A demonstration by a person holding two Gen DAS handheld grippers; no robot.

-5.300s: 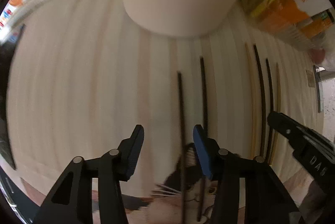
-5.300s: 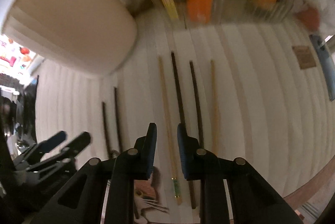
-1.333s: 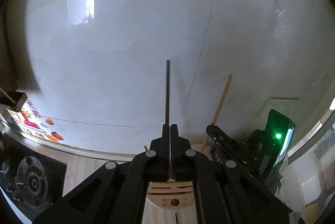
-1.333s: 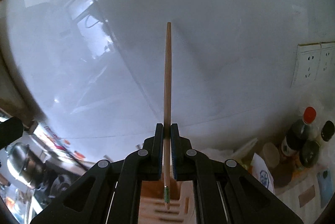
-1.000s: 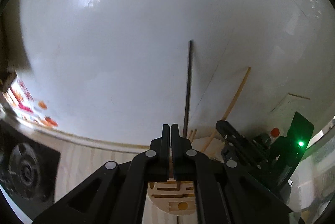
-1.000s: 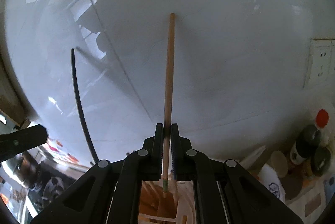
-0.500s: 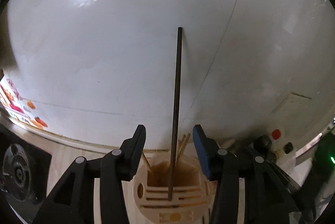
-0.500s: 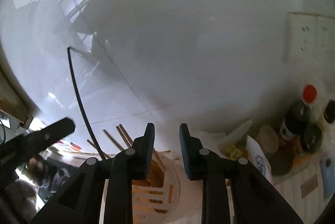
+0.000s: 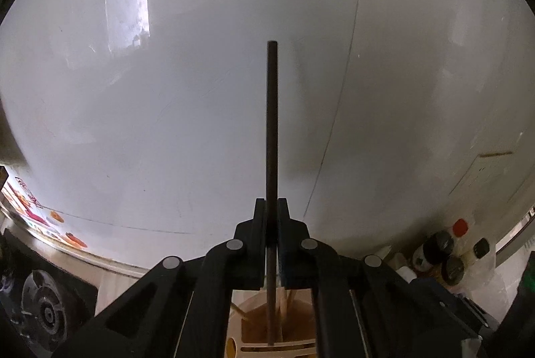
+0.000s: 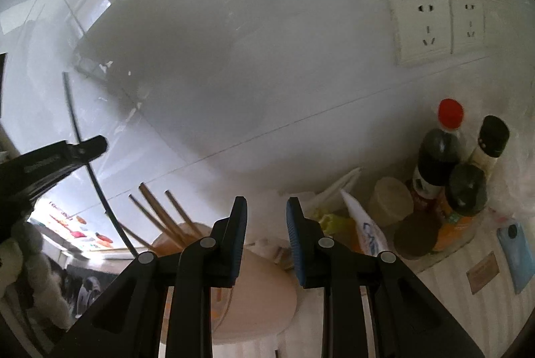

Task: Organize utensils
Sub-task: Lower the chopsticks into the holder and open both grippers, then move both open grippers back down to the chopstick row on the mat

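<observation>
My left gripper is shut on a dark chopstick that stands upright, its lower end down inside the beige utensil holder below. In the right wrist view the left gripper shows at the left edge with the dark chopstick running down into the holder. Several wooden chopsticks stand in that holder. My right gripper is open and empty, above the holder's right side.
A white tiled wall fills both views. Sauce bottles, a cup and packets stand at the right by the wall sockets. A stove burner lies at the lower left. A blue phone lies on the striped mat.
My left gripper was open around the dark chopstick half a second ago and has closed on it again. My right gripper has swung right and down, away from the holder, staying open.
</observation>
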